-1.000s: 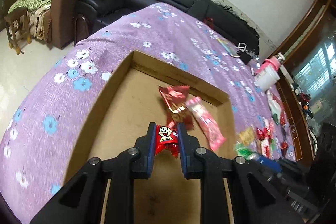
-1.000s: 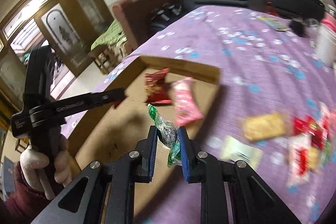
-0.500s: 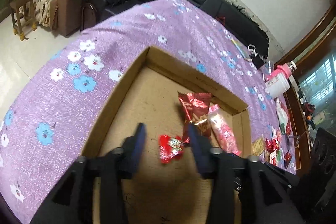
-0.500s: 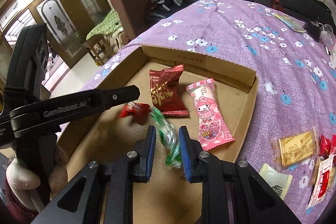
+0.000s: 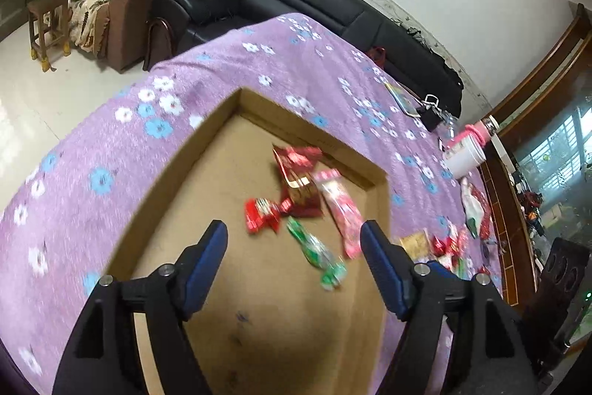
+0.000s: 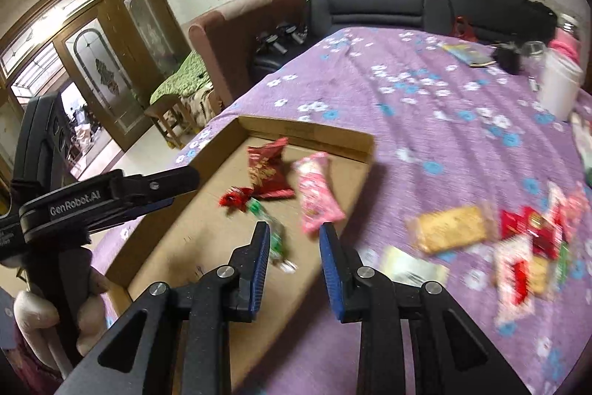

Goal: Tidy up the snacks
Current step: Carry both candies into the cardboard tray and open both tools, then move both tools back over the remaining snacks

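Note:
A shallow cardboard box [image 5: 218, 121] [image 6: 307, 134] lies on the purple flowered cloth. In it lie a dark red packet [image 5: 298, 178] [image 6: 266, 169], a pink packet [image 5: 340, 210] [image 6: 316, 191], a small red candy [image 5: 261, 213] [image 6: 235, 198] and a green candy [image 5: 314, 252] [image 6: 272, 232]. My left gripper [image 5: 294, 236] is open and empty above the box floor. My right gripper [image 6: 292, 232] is open and empty above the box's near right side, just right of the green candy. The left gripper also shows in the right wrist view [image 6: 111, 195].
Loose snacks lie on the cloth right of the box: a yellow biscuit pack [image 6: 449, 228], red packets [image 6: 529, 224] and a white pack [image 6: 410, 267]. A white cup [image 6: 558, 86] and pink bottle [image 5: 477, 132] stand at the far right. A black sofa [image 5: 314, 2] is behind.
Both grippers opened. The red candy dropped from the left gripper and the green candy from the right gripper into the box. Both grippers have pulled back.

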`<state>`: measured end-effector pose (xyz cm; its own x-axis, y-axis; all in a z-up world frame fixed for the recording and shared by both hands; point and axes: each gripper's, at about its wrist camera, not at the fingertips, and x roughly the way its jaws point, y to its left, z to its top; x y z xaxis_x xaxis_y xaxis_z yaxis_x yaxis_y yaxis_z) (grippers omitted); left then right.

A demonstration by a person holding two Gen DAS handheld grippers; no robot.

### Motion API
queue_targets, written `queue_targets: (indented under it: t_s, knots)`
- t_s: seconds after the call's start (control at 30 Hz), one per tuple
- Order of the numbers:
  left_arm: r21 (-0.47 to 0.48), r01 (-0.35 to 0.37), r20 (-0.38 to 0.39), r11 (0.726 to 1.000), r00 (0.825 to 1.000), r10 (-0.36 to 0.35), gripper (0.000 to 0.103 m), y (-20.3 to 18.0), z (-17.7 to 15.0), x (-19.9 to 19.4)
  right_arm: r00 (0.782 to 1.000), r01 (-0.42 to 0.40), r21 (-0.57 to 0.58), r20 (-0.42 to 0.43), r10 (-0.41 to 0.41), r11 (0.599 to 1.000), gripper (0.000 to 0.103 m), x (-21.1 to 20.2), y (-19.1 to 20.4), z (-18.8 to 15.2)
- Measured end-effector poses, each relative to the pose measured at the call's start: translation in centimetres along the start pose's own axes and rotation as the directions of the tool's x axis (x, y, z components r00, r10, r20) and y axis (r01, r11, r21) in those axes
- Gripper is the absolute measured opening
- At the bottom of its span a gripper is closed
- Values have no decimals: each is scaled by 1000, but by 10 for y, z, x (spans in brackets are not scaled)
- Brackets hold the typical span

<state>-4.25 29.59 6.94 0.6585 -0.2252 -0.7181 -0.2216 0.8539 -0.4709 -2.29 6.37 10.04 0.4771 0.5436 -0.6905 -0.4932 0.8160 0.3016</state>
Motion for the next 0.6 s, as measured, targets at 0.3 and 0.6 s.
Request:
queue_targets:
  t_s: [0.3, 0.6]
  knots:
    - [-19, 91, 5, 996, 996, -91, 81, -24, -45, -23, 981, 175, 188, 53, -188, 966, 48, -75, -111, -50]
    - [56, 121, -75, 991, 990, -116, 81, -68, -69, -6, 967, 216, 292, 68, -246, 932, 48, -104, -163, -68]
